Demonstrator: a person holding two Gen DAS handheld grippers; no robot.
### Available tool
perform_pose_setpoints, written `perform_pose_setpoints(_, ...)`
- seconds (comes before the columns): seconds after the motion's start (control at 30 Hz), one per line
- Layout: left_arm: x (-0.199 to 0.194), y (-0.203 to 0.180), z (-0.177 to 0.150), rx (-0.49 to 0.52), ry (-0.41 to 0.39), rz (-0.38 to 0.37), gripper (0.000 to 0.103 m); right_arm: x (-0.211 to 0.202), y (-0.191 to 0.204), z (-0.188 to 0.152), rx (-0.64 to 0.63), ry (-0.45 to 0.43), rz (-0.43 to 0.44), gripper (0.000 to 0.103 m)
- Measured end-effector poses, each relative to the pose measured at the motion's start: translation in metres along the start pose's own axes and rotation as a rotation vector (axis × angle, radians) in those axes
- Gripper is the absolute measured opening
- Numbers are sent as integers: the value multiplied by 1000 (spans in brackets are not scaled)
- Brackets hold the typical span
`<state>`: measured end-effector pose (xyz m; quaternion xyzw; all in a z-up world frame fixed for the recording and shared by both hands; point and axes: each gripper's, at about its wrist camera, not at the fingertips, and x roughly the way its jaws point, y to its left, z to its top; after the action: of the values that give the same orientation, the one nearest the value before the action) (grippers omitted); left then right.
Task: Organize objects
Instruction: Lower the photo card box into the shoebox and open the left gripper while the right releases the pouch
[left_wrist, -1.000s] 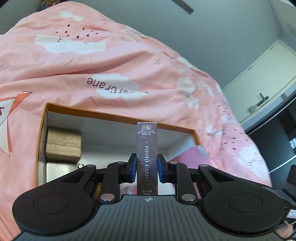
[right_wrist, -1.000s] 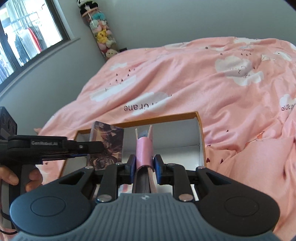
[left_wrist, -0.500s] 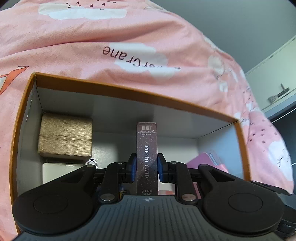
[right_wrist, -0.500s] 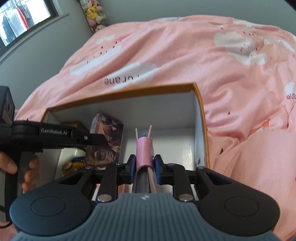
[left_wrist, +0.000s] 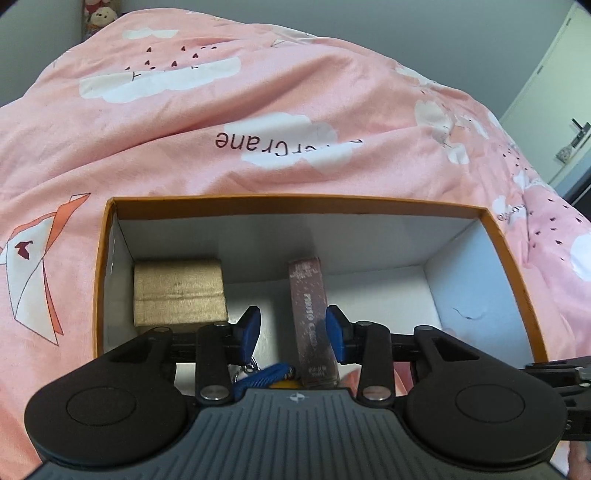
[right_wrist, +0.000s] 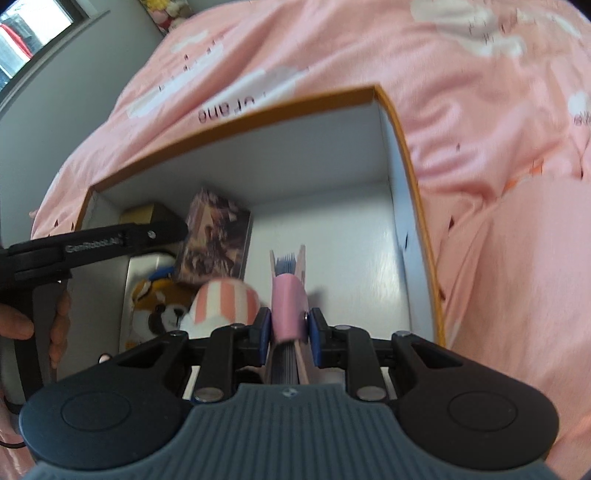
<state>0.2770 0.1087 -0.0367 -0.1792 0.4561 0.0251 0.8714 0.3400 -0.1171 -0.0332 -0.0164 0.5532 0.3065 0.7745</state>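
Observation:
An orange-rimmed white box (left_wrist: 295, 201) lies on the bed. My left gripper (left_wrist: 293, 330) is open inside it, its pads apart from the dark photo card box (left_wrist: 310, 314), which stands on end between them. The photo card box also shows in the right wrist view (right_wrist: 216, 238), with the left gripper (right_wrist: 110, 240) beside it. My right gripper (right_wrist: 286, 330) is shut on a pink comb-like item (right_wrist: 288, 291), held low inside the box (right_wrist: 399, 122).
In the box are a gold box (left_wrist: 179, 291), a blue coil keychain (left_wrist: 266, 376), a plush animal (right_wrist: 155, 302) and a pink striped plush (right_wrist: 225, 301). A pink quilt (left_wrist: 258, 110) surrounds the box. A wardrobe (left_wrist: 561, 92) stands at the right.
The left gripper has opened and let go of the photo card box inside the box. Both grippers have gone lower into the box.

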Motion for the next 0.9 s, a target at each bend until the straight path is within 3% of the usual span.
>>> perform_pose_setpoints(0.1, -6, -1, -2, 8, -3, -9, 43, 4, 3, -3, -24, 27, -30, 23)
perform_pose_setpoints(0.5, -27, -9, -8, 93, 17, -44, 43, -3, 31, -10, -314, 35, -214, 25)
perform_pose_setpoints(0.57, -28, -10, -9, 108, 24, -50, 43, -5, 35, -11, -370, 30, -249, 41)
perform_pose_setpoints(0.63, -27, -12, -9, 126, 31, -48, 43, -7, 37, -10, -421, 20, -278, 41)
perform_pose_setpoints(0.9, -21, -10, -9, 167, 51, -58, 43, 7, 37, 11, -451, 31, -171, 34)
